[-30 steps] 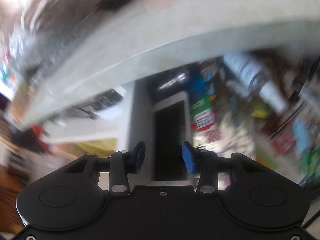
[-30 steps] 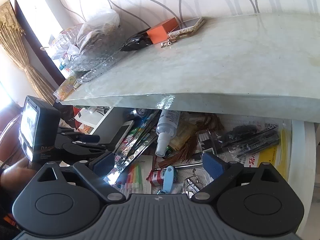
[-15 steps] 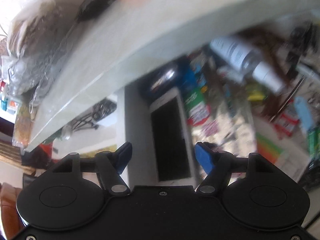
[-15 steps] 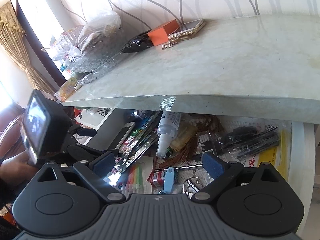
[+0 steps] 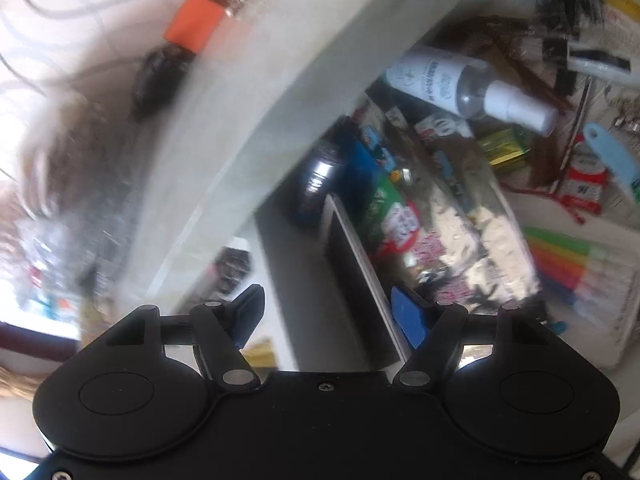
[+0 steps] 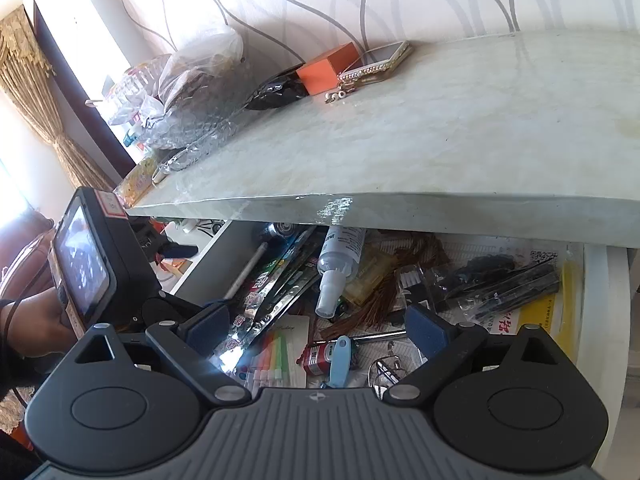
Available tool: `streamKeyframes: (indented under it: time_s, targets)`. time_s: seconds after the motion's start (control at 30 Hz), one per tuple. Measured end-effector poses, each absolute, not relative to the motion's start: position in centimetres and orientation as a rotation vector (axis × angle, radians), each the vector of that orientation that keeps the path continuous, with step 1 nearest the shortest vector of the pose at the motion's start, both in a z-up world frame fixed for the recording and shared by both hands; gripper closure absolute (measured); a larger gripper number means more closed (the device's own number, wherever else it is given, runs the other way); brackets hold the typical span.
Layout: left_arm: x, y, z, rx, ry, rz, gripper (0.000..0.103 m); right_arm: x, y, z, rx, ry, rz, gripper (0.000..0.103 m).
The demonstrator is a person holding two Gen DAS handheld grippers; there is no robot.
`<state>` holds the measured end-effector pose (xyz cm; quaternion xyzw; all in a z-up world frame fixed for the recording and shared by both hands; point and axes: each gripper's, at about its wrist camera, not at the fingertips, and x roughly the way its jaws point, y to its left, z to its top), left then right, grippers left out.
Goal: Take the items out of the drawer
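Left claw [image 5: 326, 314] closing, phone [image 5: 356, 276] between pads, not gripped; phone at drawer's [image 6: 600, 292] left wall. Right claw [image 6: 316, 326] wide open, empty, above clutter: spray bottle [image 6: 340, 264], blue tag [image 6: 340, 360]. Bench [image 6: 440, 140] overhangs drawer.

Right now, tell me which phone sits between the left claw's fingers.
The white phone in the drawer, lying against its left wall. The other, a jewelled-case phone, lies up on the tabletop beside the orange box.
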<state>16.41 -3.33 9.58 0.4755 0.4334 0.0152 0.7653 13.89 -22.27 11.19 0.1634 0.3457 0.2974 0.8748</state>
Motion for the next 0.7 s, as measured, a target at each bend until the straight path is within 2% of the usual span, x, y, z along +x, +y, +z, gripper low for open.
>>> streamKeyframes:
  time_s: [0.1, 0.27, 0.33, 0.37, 0.7]
  targets:
    - [17.0, -2.5, 9.2, 0.990, 1.009, 0.021, 0.054, 13.9, -22.3, 11.2, 0.344, 0.721, 0.624, 0.006]
    - [17.9, -1.5, 8.6, 0.925, 1.067, -0.007, 0.066, 14.0, -22.4, 11.2, 0.348, 0.724, 0.623, 0.006]
    - [18.4, -1.1, 8.5, 0.897, 1.085, -0.012, 0.077, 14.0, -22.4, 11.2, 0.350, 0.725, 0.621, 0.006]
    - [18.7, -0.8, 8.5, 0.869, 1.100, -0.018, 0.089, 14.0, -22.4, 11.1, 0.350, 0.727, 0.618, 0.006]
    - [19.2, 0.8, 12.0, 0.677, 1.088, -0.096, 0.092, 14.3, -22.5, 11.0, 0.363, 0.735, 0.616, 0.006]
